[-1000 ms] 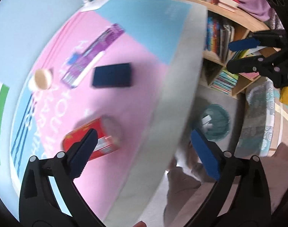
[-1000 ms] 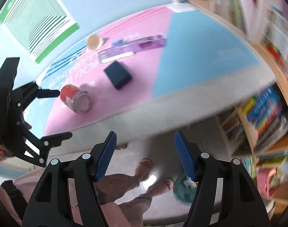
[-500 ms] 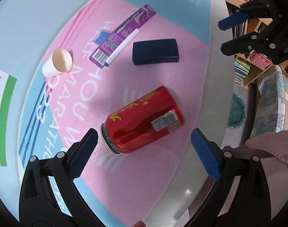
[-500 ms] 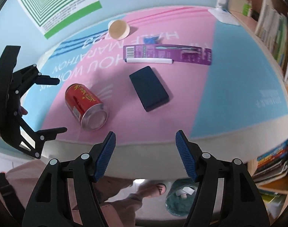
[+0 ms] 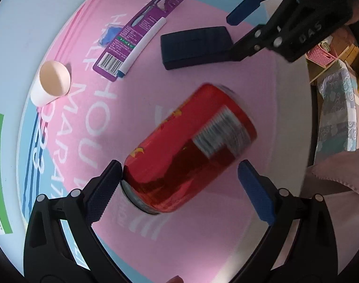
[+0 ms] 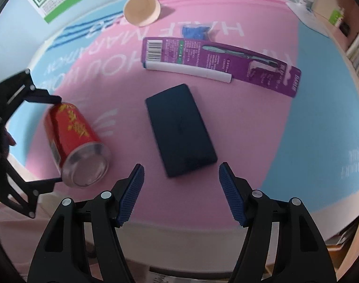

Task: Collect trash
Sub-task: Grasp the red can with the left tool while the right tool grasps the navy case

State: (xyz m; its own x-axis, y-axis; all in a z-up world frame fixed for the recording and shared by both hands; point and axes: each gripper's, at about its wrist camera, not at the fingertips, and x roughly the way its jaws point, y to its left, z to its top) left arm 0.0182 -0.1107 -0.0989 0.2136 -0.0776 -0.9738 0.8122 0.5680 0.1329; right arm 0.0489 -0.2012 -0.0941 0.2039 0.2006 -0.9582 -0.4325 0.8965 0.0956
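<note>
the red can (image 5: 189, 151) lies on its side on the pink part of the bench mat (image 6: 262, 141), its silver end pointing toward the bench's near edge. the left claw (image 5: 179, 186) is spread wide around it, one pad right at the can's rim end, the other pad standing off from the body on the far side (whether that first pad actually touches, i can't quite tell). nothing is gripped yet.

to my eye the step is closing on that can, and to do it well the claw should square up across the round body rather than catch the rim, since a can on its side will likely roll or squirt out if pinched off-centre. seat both pads on the label's middle, then squeeze gently; thin metal dents.

further out, the right claw (image 6: 181, 188) hangs open and empty over the near end of a dark blue case (image 6: 180, 129). beyond that lie a white marker (image 6: 189, 70) alongside a purple toothbrush pack (image 6: 222, 59), a crumpled blue scrap (image 6: 194, 31), and a paper cup (image 6: 141, 9) tipped over near the back.
</note>
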